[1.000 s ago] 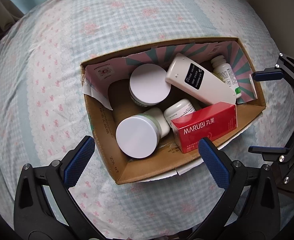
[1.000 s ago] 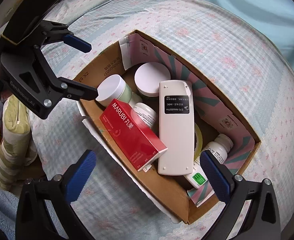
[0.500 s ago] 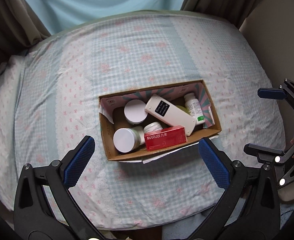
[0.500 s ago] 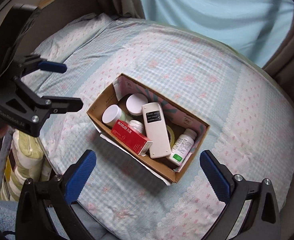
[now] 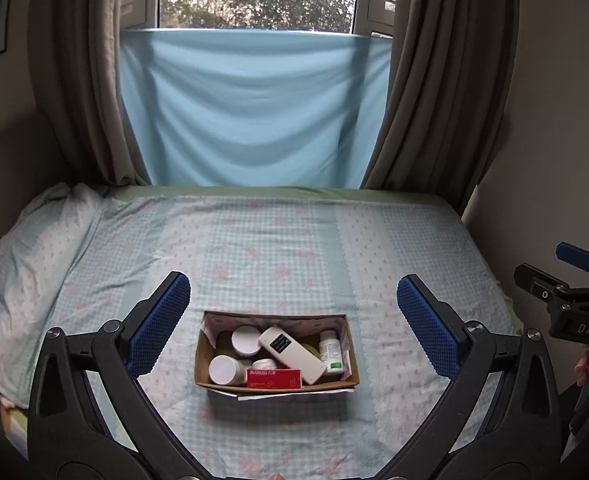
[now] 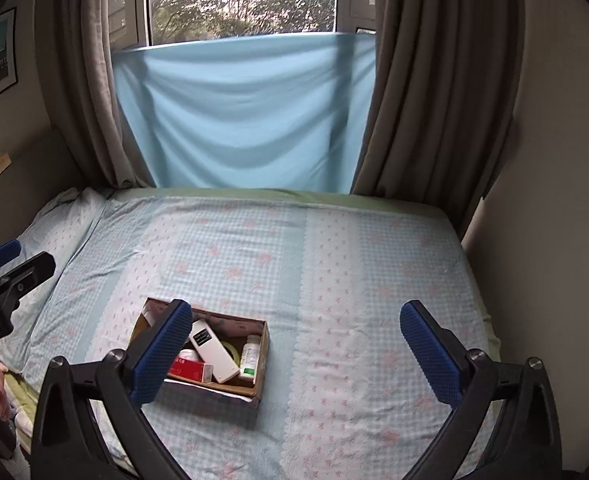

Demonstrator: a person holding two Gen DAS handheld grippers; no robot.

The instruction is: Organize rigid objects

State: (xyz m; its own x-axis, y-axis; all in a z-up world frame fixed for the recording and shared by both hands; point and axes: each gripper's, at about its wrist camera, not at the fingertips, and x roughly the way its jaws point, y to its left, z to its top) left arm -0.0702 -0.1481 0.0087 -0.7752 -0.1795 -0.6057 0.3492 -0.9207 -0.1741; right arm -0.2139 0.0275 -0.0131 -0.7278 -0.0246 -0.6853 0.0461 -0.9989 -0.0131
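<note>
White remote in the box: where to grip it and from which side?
Grip the white remote across its narrow width near the upper, far end, coming from above. It lies tilted on top of the other items in the cardboard box, its near end beside the red carton and the white bottle close alongside, so the raised end likely gives the open left hand-held gripper most room.

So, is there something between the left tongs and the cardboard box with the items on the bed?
Nothing visible. The left tongs are open, held back above the near side of the bed, and only bare sheet lies before the cardboard box. The right tongs are off to the side, also open.
</note>
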